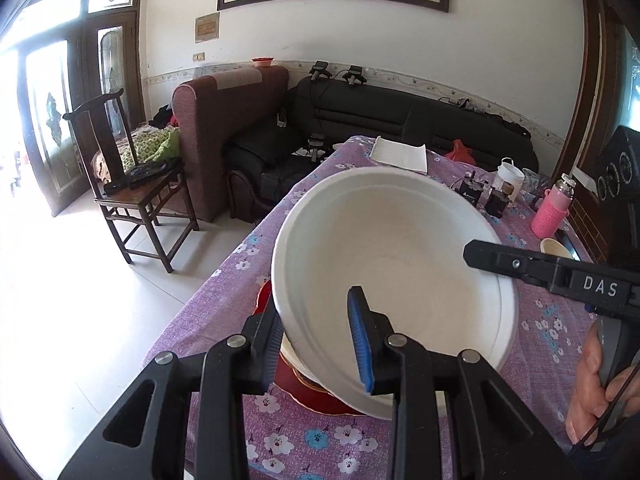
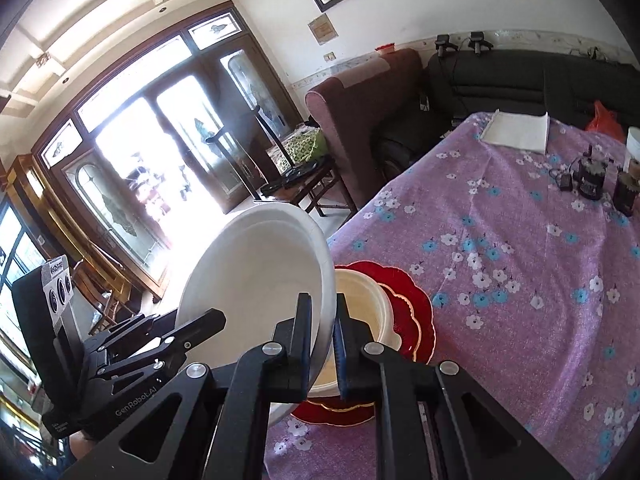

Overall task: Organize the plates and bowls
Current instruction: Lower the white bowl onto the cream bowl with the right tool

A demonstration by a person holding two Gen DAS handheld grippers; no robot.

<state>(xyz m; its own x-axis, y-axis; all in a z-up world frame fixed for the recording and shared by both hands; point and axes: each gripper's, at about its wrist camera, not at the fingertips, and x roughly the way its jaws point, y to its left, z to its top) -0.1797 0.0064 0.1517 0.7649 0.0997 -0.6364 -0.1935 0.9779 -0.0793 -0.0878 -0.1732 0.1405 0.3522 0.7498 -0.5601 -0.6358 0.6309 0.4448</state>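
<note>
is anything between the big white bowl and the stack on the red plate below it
Nothing visible. The white bowl, gripped at its rim by both grippers, hangs tilted just above the cream bowl on the red plate, with only air between.

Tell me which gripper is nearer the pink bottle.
Right. The right gripper grips the bowl rim on the bottle side; the left gripper clamps the near-left rim, farther away.

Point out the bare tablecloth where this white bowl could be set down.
Free: the wide floral tablecloth between the red plate and the folded white cloth. Crowded: the far right edge, around the dark jars and pink bottle.
</note>
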